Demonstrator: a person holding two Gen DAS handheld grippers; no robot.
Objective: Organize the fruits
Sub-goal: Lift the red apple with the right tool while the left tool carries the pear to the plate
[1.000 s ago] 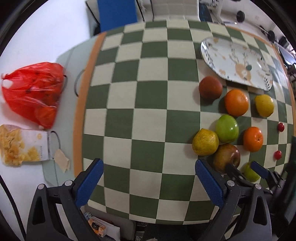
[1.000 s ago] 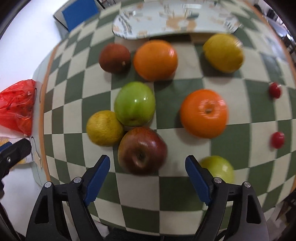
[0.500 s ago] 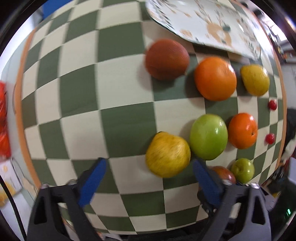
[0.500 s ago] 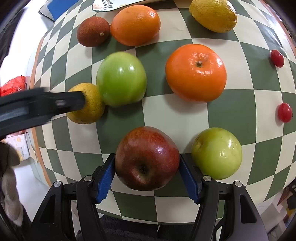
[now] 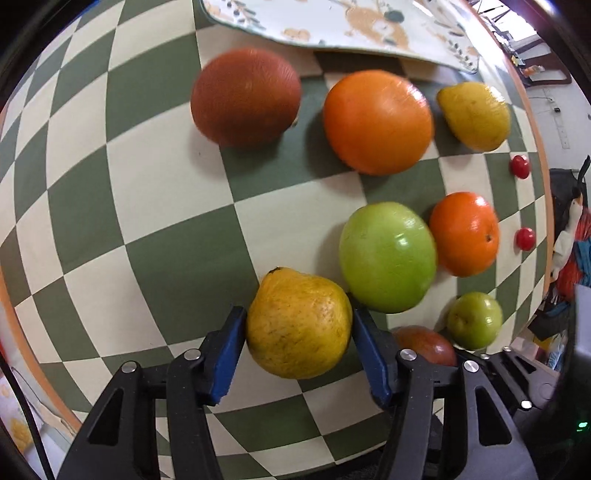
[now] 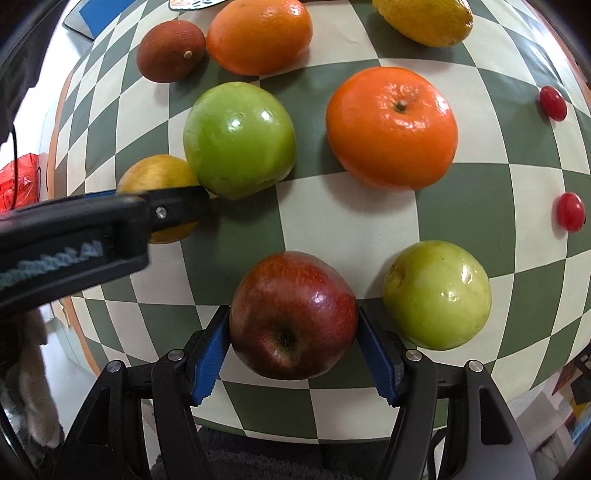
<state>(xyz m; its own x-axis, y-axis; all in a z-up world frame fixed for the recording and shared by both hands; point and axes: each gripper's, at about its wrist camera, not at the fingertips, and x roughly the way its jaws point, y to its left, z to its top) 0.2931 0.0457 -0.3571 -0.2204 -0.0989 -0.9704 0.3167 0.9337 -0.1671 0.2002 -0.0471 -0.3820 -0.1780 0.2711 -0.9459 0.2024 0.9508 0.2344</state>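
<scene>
Gripping at once, the left gripper [image 5: 298, 338] clamps a yellow pear [image 5: 299, 325] at bottom centre of its view, while the right gripper [image 6: 293, 334] clamps a red apple [image 6: 293, 315] low in its own. Both fruits seem to rest on the checked table [image 5: 147, 206]; the next move likely calls for lifting them clear of the green apple [image 5: 388, 256] toward the plate [image 5: 332, 22] at the top.

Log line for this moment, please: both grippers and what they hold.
left gripper: shut on yellow pear | right gripper: shut on red apple | plate: no fruit visible

Bare checkered cloth [image 5: 110, 206] leftward; green apple [image 5: 388, 256] crowding right
</scene>
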